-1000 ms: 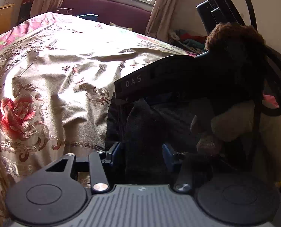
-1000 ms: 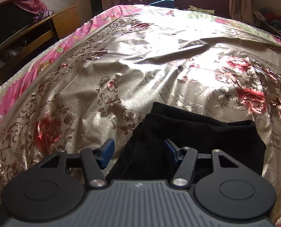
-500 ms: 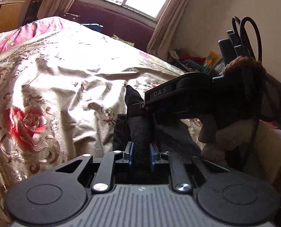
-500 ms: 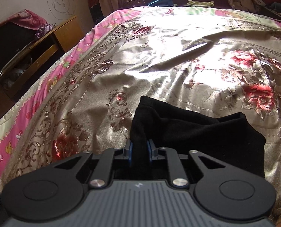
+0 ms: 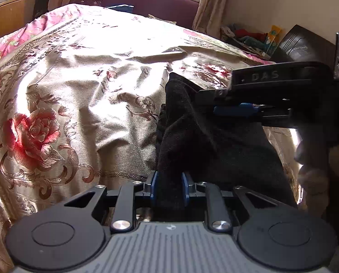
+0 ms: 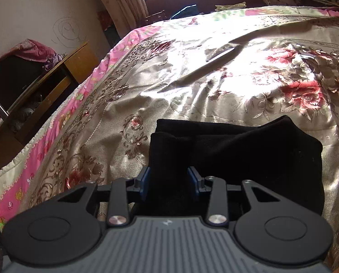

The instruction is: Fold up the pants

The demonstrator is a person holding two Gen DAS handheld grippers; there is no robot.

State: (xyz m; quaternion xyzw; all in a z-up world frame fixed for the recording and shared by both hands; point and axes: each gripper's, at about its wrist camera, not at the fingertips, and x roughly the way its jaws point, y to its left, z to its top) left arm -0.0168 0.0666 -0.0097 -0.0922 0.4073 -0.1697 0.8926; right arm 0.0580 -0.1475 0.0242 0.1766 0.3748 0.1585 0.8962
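The black pants [image 5: 217,143] lie folded into a compact bundle on the floral bedspread [image 5: 78,86]. My left gripper [image 5: 169,188] has its blue pads close around a bunched edge of the pants. My right gripper [image 6: 169,182] also has pants fabric [image 6: 237,150] between its pads, with the jaws a little wider than half a second ago. The right gripper also shows in the left wrist view [image 5: 235,109], coming in from the right, pads on the lifted fold.
A wooden cabinet [image 6: 44,86] stands beside the bed on the left. A dark red headboard [image 5: 146,0] and curtains are at the far end. Cluttered items [image 5: 249,38] sit by the right wall.
Both grippers closed on the pants edge a second ago and lifted it. Now the jaws are slightly wider and the fabric lies flatter, and the views have shifted forward over the bed.
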